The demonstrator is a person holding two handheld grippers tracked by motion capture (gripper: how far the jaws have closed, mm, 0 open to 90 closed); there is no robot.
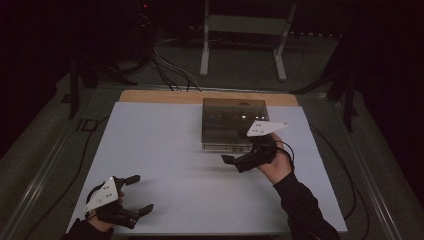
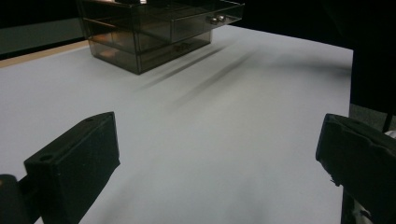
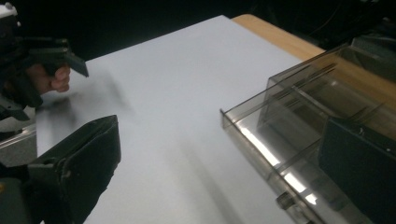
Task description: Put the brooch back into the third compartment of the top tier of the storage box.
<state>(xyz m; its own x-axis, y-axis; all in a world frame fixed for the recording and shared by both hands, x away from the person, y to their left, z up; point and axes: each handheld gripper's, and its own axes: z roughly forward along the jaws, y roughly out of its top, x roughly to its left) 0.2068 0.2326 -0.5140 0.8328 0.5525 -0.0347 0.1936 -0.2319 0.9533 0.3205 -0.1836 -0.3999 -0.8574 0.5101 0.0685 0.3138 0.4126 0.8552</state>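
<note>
**Two open hand-held grippers, one smoky drawer box on the desk**

Nearest, at the front left corner of the desk (image 1: 165, 150): left hand-held gripper (image 1: 142, 194), jaws spread wide, nothing between them, close to the front edge and near the left edge. Same wide gap in the left gripper view, with only bare white surface between the two black jaws (image 2: 215, 154). Ahead of it, a broad open stretch of white desk, free of objects all the way to the box.

Further in, right of centre: right hand-held gripper (image 1: 235, 161), held just in front of the drawer box (image 1: 232, 112), pointing left along its front face. Jaws parted wide, gripping nothing; in the right gripper view, one jaw over bare desk, the other overlapping the pulled-out drawer (image 3: 280, 140), contact not clear enough to tell. Some free room between box and right edge of the desk, more between box and left edge.

Farthest: the drawer box itself, smoky transparent plastic, standing near the back edge, where a strip of bare wood (image 1: 165, 96) shows behind the white covering. Top drawer slid forward, dividers visible inside. Two small round knobs (image 2: 217, 19) on that drawer front, seen from the left gripper view.

Count: two hand-held grippers, one drawer box, at least two drawer levels, one of them open. Beyond the desk, a white frame stand (image 1: 245, 25) on the dark floor.
</note>
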